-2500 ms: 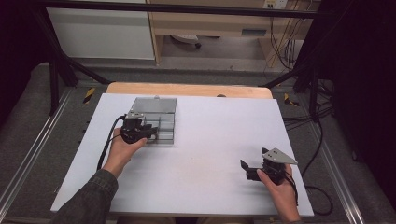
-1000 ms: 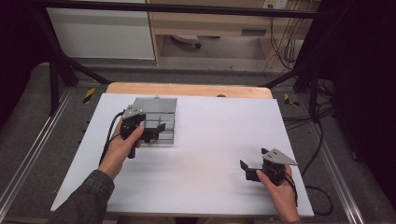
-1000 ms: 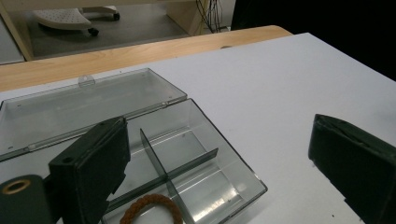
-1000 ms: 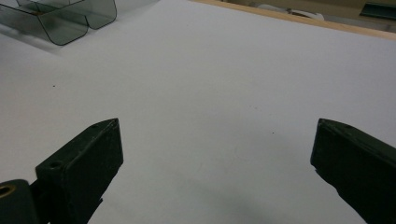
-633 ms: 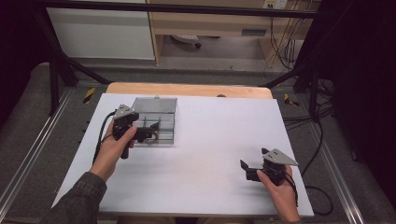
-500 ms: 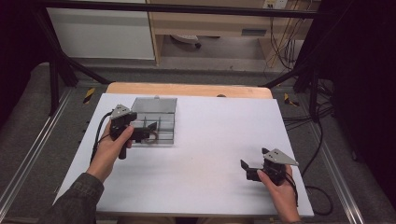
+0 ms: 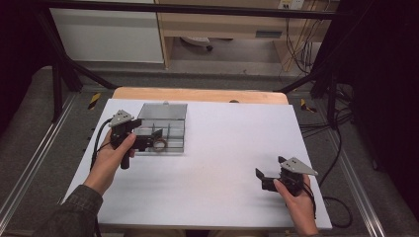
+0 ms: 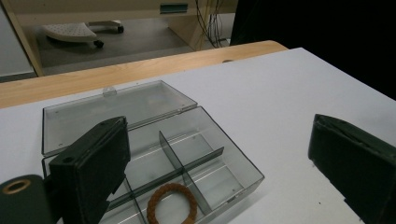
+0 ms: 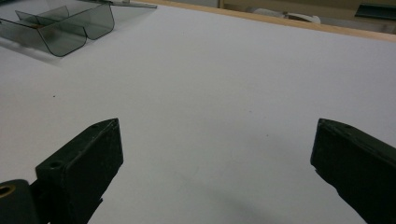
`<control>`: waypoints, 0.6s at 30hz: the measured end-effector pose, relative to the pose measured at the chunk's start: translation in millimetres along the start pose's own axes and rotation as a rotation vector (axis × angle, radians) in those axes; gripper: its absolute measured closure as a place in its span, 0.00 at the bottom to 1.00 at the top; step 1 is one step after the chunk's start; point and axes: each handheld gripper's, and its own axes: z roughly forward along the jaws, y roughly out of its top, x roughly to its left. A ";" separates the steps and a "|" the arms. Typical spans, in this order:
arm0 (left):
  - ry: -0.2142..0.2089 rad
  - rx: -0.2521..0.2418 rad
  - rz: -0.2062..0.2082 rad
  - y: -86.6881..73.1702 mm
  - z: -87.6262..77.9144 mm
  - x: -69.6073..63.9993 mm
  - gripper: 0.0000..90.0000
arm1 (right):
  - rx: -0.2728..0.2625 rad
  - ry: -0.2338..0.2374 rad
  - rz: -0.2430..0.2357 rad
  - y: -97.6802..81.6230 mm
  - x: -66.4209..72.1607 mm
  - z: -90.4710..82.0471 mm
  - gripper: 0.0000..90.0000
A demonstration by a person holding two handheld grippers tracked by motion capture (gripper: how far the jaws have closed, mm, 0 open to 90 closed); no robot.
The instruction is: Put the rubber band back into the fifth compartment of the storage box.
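The left gripper hovers with its 2 fingers spread wide apart and nothing between them; a brown ring lies just ahead of them in a near compartment of the clear divided box, whose lid lies flat open behind. The right gripper sits low over the bare white bench, its fingers also wide apart, the box well off beyond its left finger.

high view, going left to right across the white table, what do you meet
Left gripper held in the person's left hand → clear grey plastic compartment box with its lid open holding a brown braided ring → bare white tabletop → right gripper held in the right hand.
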 end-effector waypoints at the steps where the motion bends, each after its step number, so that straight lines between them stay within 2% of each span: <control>1: -0.002 -0.003 0.000 0.9 -0.7 -0.6 0.06 | -0.002 0.000 0.002 0.0 -0.3 -0.2 0.03; 11: -0.013 -0.039 0.010 12.6 -10.1 -4.0 0.06 | -0.007 -0.001 0.003 0.3 -0.3 -1.0 0.03; 18: 0.009 -0.058 0.023 18.2 -19.6 -2.0 0.07 | -0.007 0.000 0.004 0.5 0.0 -0.7 0.03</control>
